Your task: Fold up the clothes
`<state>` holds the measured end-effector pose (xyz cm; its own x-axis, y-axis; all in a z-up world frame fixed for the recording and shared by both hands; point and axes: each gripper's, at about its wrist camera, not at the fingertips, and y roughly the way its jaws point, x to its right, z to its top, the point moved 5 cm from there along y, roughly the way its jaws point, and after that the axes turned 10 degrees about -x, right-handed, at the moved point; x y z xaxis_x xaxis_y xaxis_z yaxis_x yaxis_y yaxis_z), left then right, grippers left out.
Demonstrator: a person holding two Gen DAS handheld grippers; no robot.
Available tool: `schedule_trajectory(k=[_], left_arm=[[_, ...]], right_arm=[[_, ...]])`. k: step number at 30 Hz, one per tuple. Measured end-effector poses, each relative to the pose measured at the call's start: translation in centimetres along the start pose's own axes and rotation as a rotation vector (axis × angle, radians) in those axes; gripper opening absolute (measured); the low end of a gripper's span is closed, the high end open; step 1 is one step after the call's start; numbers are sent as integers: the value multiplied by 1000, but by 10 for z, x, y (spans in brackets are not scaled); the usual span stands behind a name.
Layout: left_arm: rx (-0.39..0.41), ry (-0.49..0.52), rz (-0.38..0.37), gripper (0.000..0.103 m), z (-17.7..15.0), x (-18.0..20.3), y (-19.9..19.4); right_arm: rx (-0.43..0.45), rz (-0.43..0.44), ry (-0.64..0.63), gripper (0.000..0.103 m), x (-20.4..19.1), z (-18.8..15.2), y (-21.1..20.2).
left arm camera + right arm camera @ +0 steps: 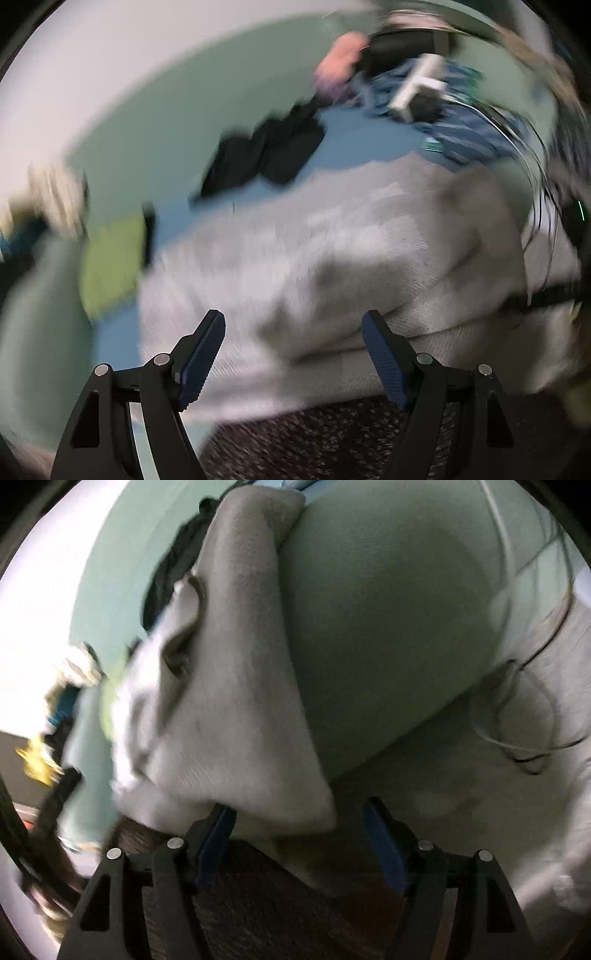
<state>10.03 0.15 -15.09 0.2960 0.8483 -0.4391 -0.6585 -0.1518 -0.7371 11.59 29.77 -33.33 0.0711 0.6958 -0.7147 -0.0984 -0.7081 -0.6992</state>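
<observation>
Both jaws stand wide and hold nothing; the left gripper [293, 354] hangs over the grey cloth [332, 258] on the bed; the right gripper [299, 834] is at its hanging corner; better to pinch a clean edge, then fold slowly.

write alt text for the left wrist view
A blurred fisheye view: the open left gripper, blue-padded fingers spread with nothing between them, hangs over a light grey garment on a blue surface. Dark clothes and blue patterned fabric lie beyond.
</observation>
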Motion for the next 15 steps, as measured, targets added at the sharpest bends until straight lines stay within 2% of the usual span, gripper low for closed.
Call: schedule_trajectory(k=[1, 4, 5, 7, 8, 10, 15], left_arm=[[59, 71, 37, 77, -1, 11, -4], [123, 341, 113, 77, 1, 53, 0], [133, 430, 142, 77, -1, 67, 3], [146, 542, 176, 77, -2, 88, 7], [154, 598, 193, 77, -3, 98, 10], [161, 619, 179, 77, -1, 109, 9], [149, 559, 122, 77, 6, 117, 13]], right_arm=[[0, 36, 7, 76, 0, 3, 2], [-20, 116, 29, 77, 2, 9, 6], [-25, 152, 41, 77, 3, 9, 4], [-26, 226, 46, 77, 2, 4, -5], [-20, 252, 44, 81, 2, 1, -10], [14, 250, 38, 84, 1, -1, -20], [57, 238, 93, 85, 9, 6, -28]])
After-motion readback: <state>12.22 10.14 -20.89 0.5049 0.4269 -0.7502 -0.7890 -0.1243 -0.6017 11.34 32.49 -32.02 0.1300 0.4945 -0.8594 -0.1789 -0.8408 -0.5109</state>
